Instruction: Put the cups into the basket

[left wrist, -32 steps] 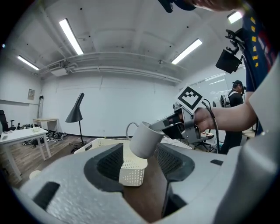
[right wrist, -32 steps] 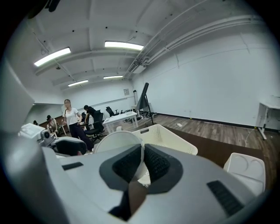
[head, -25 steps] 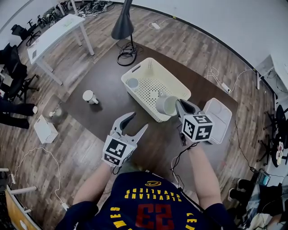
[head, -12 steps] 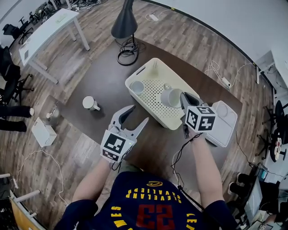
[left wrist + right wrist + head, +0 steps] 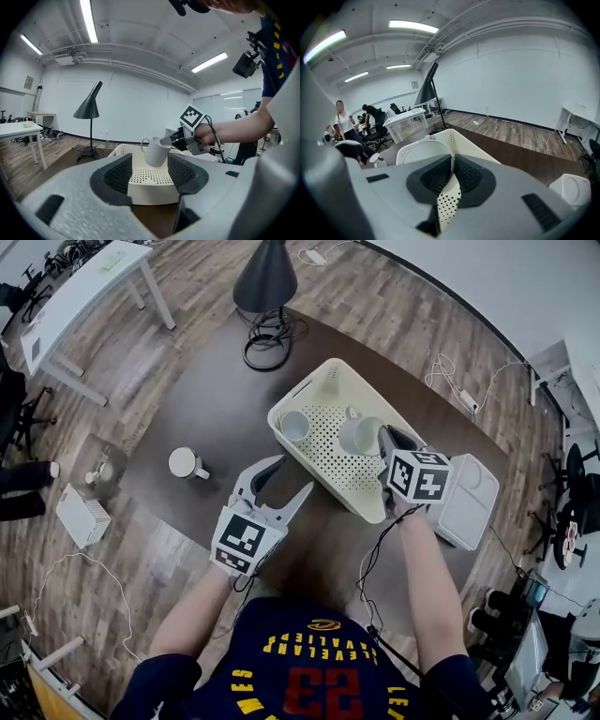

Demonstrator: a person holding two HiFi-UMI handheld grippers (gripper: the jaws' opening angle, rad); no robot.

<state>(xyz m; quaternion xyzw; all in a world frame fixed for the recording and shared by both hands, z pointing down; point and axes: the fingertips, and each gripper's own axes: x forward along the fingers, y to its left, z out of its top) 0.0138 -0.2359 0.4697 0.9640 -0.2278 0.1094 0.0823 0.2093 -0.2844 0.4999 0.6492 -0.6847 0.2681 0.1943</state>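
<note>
- Head view: grips a white ceramic mug (image 5: 359,435) by its wall in the right tool (image 5: 382,439), jaws nearly together, tilted above the white perforated plastic basket (image 5: 330,379); shows a second white mug (image 5: 294,426) inside it, a third white mug (image 5: 185,463) well apart on the dark brown mat (image 5: 216,399).
- Left gripper view: holds the left tool (image 5: 150,171) spread wide, empty, facing the basket.
- Right gripper view: pinches the mug's thin rim between both pads (image 5: 433,177).

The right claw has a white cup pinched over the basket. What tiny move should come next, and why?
Probably lower it a little before letting go. The right gripper is shut on the rim of the held cup, which hangs tilted above the basket floor, beside the other cup already inside. Opening now would likely drop it.
</note>
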